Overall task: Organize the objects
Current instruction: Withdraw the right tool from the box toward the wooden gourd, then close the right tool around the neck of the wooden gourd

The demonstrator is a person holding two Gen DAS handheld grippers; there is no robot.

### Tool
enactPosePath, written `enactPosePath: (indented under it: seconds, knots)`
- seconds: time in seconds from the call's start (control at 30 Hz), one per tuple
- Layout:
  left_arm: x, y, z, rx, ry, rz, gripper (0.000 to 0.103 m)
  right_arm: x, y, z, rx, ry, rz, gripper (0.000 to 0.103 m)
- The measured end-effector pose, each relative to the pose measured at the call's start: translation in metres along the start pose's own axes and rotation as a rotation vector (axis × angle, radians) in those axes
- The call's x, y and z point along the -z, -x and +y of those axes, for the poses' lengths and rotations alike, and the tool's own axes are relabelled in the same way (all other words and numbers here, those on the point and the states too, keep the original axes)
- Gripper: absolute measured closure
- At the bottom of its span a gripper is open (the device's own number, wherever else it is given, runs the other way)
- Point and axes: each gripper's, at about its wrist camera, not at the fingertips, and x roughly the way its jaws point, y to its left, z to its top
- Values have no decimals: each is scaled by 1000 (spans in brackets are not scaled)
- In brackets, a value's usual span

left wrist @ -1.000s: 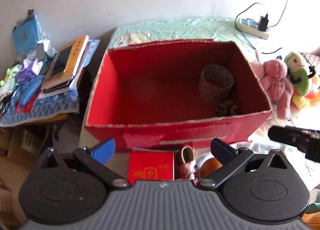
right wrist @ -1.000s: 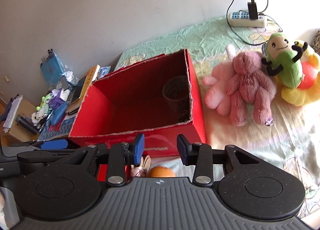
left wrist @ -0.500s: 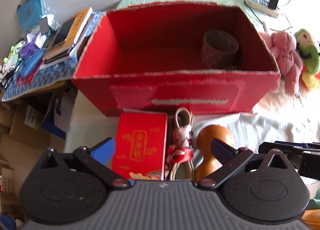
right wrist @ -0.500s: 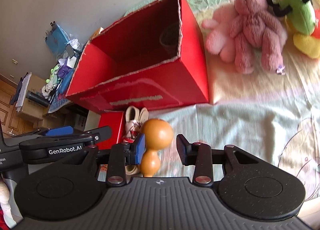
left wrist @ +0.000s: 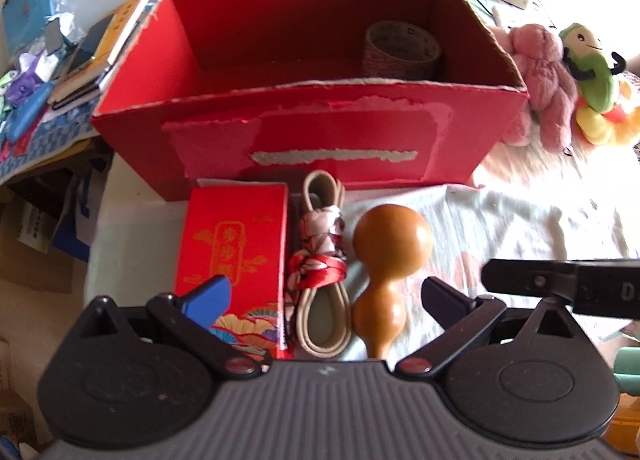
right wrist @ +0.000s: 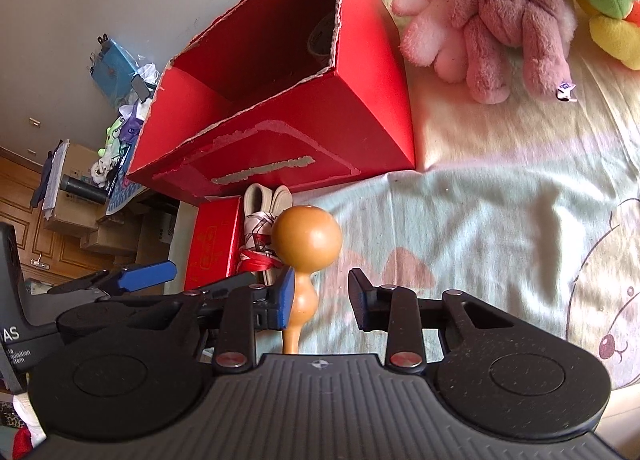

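My right gripper (right wrist: 320, 300) is spread around the neck of the gourd (right wrist: 306, 244), gripping nothing yet. My left gripper (left wrist: 326, 298) is spread wide, low in frame, above the red packet (left wrist: 236, 248) and the tied strap bundle (left wrist: 322, 256). All three items lie in a row just before the red box (left wrist: 304, 132). In the box, upper centre, only a tape roll (left wrist: 402, 48) shows. Judgement: early stage; three items remain to load.
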Motion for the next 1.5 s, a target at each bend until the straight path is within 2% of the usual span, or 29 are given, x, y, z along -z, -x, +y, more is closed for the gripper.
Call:
enactPosePath:
  seconds: [0.27,0.3,0.4,0.5,0.63,0.73,0.97,1.17,1.37,1.5]
  knots:
    - [11,-3,8,85,-15,-6,5,-1,-7,-2,-13,-33,30,70]
    - [11,-5,8,87,-18,-2,8,-1,-8,-2,-15,-37,32,70]
    - [12,-9,10,135,-24,19,25,-2,-13,-3,-25,-54,46,70]
    - [16,-10,10,192,-49,9,26,-3,-18,-4,-46,-79,61,70]
    - [19,-8,9,262,-93,-23,35,-4,-24,-6,-92,-118,75,70]
    - [17,-11,3,269,-133,-29,41,-4,-31,-4,-99,-115,83,70]
    - [15,-34,-1,316,-181,26,45,-2,-47,3,-60,-82,78,70]
    - [10,-37,-3,328,-241,14,46,-5,-55,8,-45,-90,74,69]
    - [6,-39,0,369,-275,13,43,-6,-68,17,10,-59,82,68]
    - [5,-42,-2,389,-290,23,40,-5,-66,8,24,-94,70,69]
